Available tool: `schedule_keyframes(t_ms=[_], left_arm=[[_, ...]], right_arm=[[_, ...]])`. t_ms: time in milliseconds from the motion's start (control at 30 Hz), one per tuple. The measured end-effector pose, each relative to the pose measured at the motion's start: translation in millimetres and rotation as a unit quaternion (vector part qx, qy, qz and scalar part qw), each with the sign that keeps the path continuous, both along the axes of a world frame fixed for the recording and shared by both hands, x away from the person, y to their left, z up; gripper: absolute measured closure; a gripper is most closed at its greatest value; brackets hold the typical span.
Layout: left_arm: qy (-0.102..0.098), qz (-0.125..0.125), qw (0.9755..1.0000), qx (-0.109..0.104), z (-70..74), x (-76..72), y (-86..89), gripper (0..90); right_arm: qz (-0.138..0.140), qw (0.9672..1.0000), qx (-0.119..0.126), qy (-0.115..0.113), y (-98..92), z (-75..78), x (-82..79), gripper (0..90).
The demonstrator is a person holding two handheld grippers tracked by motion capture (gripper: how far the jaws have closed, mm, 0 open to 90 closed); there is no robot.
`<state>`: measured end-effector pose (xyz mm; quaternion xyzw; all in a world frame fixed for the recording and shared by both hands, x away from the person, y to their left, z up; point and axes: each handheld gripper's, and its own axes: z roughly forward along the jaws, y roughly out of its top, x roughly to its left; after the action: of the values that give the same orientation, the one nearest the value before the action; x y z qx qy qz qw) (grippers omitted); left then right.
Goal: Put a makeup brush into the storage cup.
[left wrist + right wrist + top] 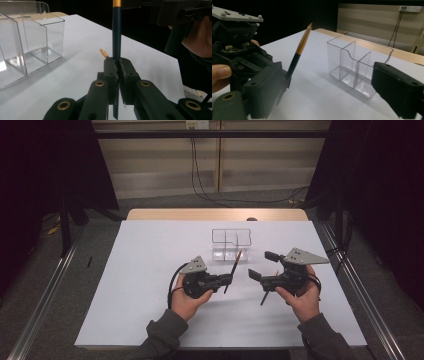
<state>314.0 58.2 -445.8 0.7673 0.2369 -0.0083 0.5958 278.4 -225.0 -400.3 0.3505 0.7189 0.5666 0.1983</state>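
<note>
Two hands are seen at the table's near edge. A dark pencil [232, 271] is clamped upright-tilted by the left gripper [227, 279], near a clear organizer [231, 244]. The right gripper [263, 265] is held wide apart, empty.

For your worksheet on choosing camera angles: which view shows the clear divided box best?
The right gripper view: the clear box stands whole there, its two dividers and curved rim plain to see. The left gripper view shows the box close but cut off at the frame's edge. The high view shows it small and faint beyond the pencil.
</note>
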Motion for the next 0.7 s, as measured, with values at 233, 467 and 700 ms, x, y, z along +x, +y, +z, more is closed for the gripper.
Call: schedule_keyframes(t_ms=[233,467,700], left_arm=[[0.003,-0.005,1.0,0.002,-1.2,0.6,-0.3,85.0],[0.002,-0.01,0.9999,0.003,-1.6,-0.7,-2.6,84.9],[0.002,-0.007,1.0,0.0,-1.9,-1.6,-4.0,85.0]], right_arm=[[0.018,0.9998,0.011,0.003,10.0,1.0,4.3,16.1],[0.026,0.9993,0.024,0.009,15.0,1.4,7.4,22.7],[0.029,0.9984,0.037,0.03,12.3,-3.4,8.2,34.6]])
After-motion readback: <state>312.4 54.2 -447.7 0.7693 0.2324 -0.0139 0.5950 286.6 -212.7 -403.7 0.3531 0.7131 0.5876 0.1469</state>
